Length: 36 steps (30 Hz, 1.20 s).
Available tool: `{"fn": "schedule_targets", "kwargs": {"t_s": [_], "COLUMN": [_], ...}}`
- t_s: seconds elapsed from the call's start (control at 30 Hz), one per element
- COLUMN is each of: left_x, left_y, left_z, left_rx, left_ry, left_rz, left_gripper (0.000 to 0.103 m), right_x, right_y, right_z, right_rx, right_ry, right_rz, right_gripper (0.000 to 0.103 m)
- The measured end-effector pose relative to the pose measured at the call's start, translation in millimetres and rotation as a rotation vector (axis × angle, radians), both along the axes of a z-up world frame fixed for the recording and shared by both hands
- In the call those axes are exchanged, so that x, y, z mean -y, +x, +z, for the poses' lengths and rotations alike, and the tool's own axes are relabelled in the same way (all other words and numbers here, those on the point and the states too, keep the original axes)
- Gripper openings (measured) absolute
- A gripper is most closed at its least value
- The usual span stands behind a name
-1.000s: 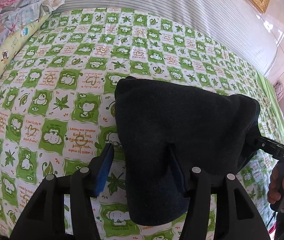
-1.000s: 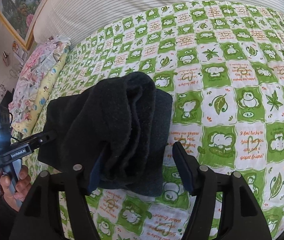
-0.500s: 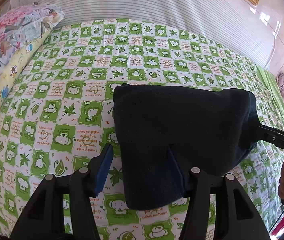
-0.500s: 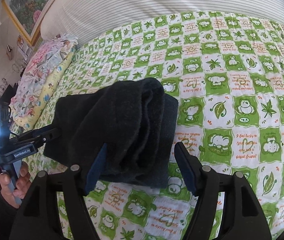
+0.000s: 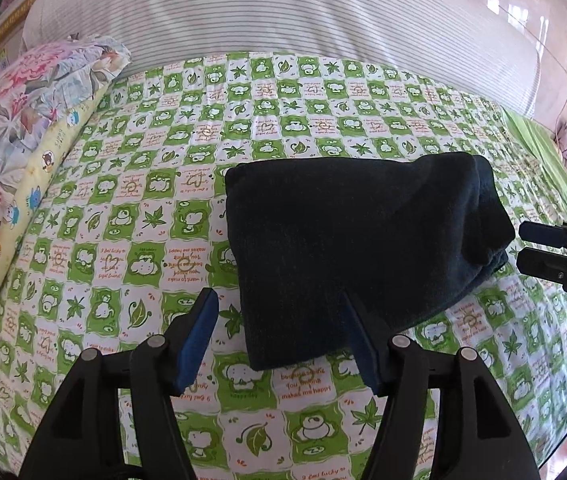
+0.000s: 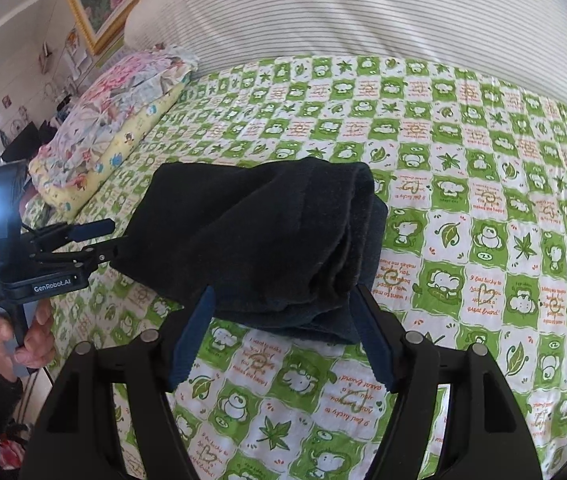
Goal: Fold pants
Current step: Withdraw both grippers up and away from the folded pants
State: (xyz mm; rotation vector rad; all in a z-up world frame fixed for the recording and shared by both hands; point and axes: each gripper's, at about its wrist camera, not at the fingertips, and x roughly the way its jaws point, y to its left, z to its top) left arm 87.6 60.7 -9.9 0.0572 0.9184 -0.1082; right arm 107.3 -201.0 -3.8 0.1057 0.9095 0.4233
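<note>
Both grippers have just let go of the pants: the left gripper has been opening its jaws over the last moment, and its fingers now stand spread and clear of the cloth, while the right gripper sits spread too, backing up and away. The dark bundle lies folded on the green checked bedspread, so I'd call the fold pretty much done.

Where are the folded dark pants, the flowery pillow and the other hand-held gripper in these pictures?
folded dark pants (image 5: 347,240), left wrist view, middle of the top layer.
flowery pillow (image 5: 31,92), left wrist view, its floral top face.
right hand-held gripper (image 5: 523,246), left wrist view, the gap between its two fingertips at the right edge.
</note>
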Motion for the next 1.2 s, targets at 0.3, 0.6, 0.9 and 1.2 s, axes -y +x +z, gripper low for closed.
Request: {"fn": "schedule_targets", "kwargs": {"t_s": [0.3,0.6,0.9,1.2], "left_x": [1.3,-0.9,-3.9,-4.4], "left_y": [-20.6,-37.1,-43.4,-45.8], "left_z": [3.1,1.2,-4.0,-8.9], "left_rx": [0.032,0.052,0.047,0.042], "left_ry": [0.050,0.104,0.134,0.148], "left_rz": [0.026,0.031,0.029,0.022], "left_gripper": [0.075,0.081,0.083,0.084], "right_x": [-10.8,-26.0,-32.7,-35.5], "right_y": [-10.6,-22.7,-25.1,-23.6], "right_z": [5.3,7.8,8.1,3.0], "right_rx": [0.031,0.079,0.095,0.092], "right_ry": [-0.034,-0.094,-0.133,-0.158], "right_rz": [0.048,0.100,0.127,0.155], "right_gripper": [0.082,0.086,0.087,0.087]}}
